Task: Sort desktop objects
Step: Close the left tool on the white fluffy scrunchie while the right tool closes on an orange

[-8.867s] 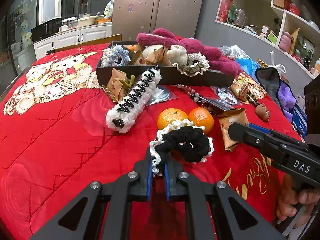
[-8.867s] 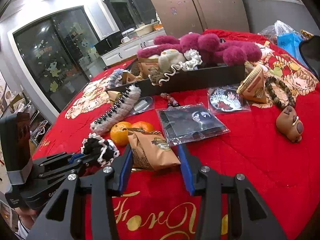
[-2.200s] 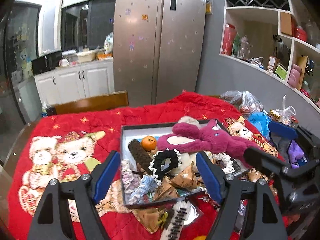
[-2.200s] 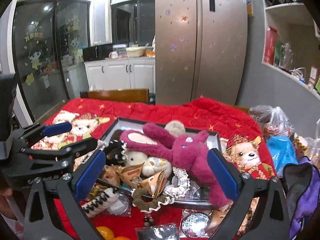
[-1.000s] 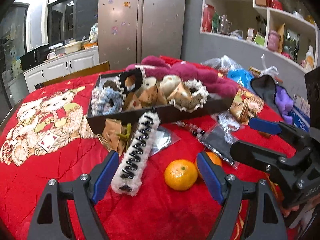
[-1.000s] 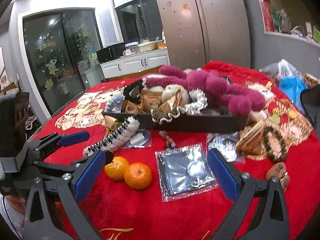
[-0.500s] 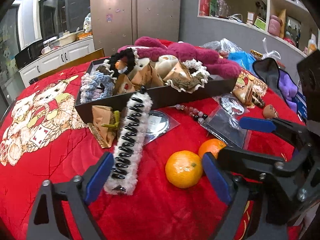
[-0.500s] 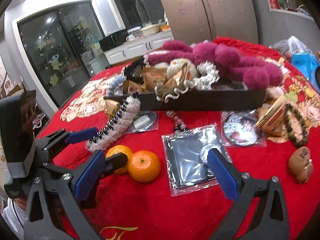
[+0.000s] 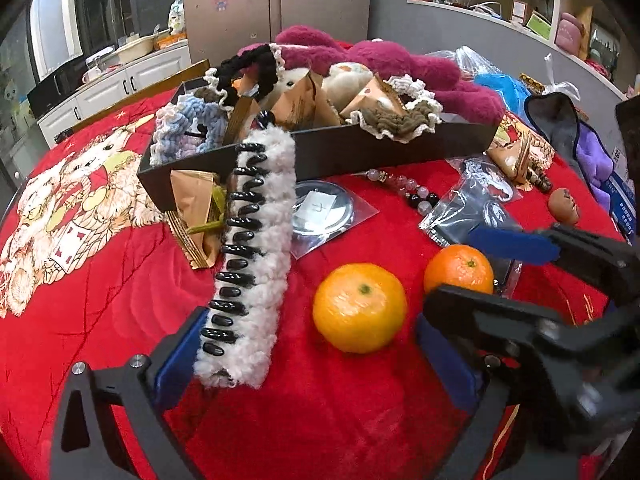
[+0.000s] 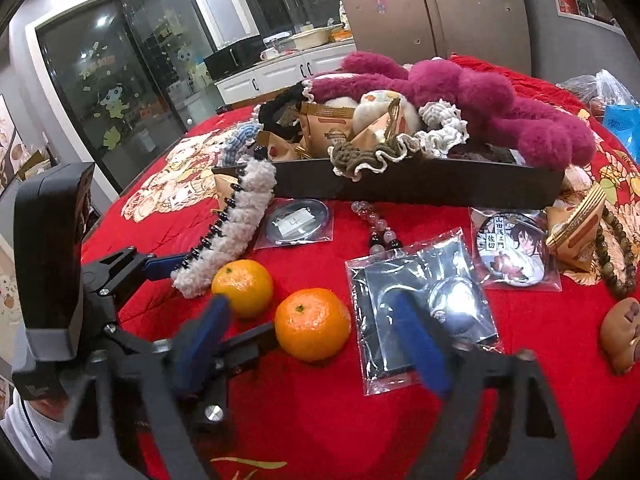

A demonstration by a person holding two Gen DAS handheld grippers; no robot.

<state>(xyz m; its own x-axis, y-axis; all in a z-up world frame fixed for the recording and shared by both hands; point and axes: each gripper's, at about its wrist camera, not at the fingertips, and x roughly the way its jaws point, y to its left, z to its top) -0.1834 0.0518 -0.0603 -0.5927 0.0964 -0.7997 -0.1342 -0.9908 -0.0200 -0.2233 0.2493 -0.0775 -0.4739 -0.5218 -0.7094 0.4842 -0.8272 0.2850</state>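
Two oranges lie side by side on the red cloth. My left gripper (image 9: 310, 364) stands wide, its jaws still opening, and the left orange (image 9: 360, 307) sits just ahead between its fingers, untouched. A fluffy white hair clip (image 9: 252, 260) rests against the left finger. My right gripper (image 10: 310, 332) is closing around the right orange (image 10: 312, 324), with gaps showing on both sides of the fruit. In the right wrist view the left gripper (image 10: 232, 295) straddles the left orange (image 10: 242, 288). The black box (image 9: 400, 148) behind holds a magenta plush toy, scrunchies and snack packets.
Between oranges and box lie a bagged round mirror (image 9: 322, 208), a bead bracelet (image 9: 408, 190), a bagged dark item (image 10: 424, 300) and a character badge (image 10: 514, 248). A brown snack packet (image 9: 196, 216) leans on the box. A brown figurine (image 10: 624, 336) sits far right.
Both grippers have come down and closer to the oranges. The right jaws have narrowed around the right orange and blur with motion. The left jaws have widened a little.
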